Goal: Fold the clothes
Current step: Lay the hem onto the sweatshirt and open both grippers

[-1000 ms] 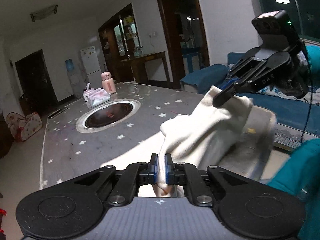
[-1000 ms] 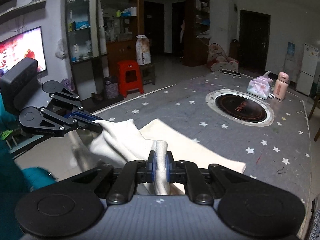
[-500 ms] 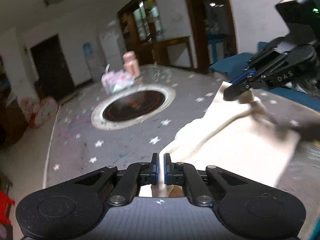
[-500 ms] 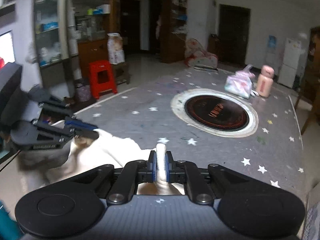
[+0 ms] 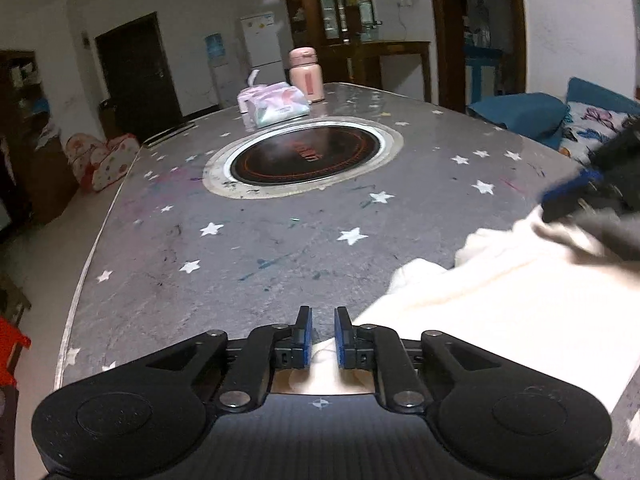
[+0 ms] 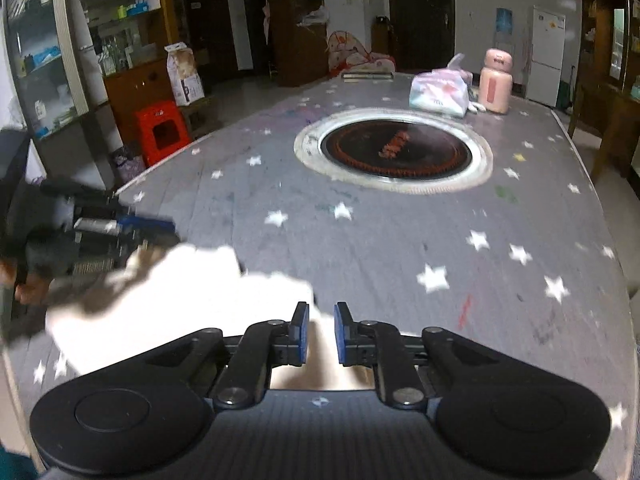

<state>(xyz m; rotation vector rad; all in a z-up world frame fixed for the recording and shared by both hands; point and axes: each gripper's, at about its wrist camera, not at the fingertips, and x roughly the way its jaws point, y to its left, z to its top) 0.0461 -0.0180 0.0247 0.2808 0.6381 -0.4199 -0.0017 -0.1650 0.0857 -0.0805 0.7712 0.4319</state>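
Note:
A cream-white garment [image 5: 500, 312] lies flat on the grey star-patterned table [image 5: 256, 248]. It also shows in the right wrist view [image 6: 180, 296]. My left gripper [image 5: 320, 334] is open, its blue pads just above the garment's near left corner. My right gripper [image 6: 319, 334] is open over the garment's right corner. Each gripper shows blurred in the other's view: the right one [image 5: 592, 192] at the far right edge of the cloth, the left one [image 6: 100, 232] at the left edge.
A round black cooktop [image 5: 304, 156] is set into the table's middle. A pink bottle [image 5: 306, 74] and a pastel wipes pack [image 5: 276, 104] stand at the far end. A blue sofa [image 5: 528, 112] lies right of the table, a red stool [image 6: 160, 130] left.
Both grippers carried the raised cloth forward and down onto the table, then opened and let go. The garment now lies flat, folded over.

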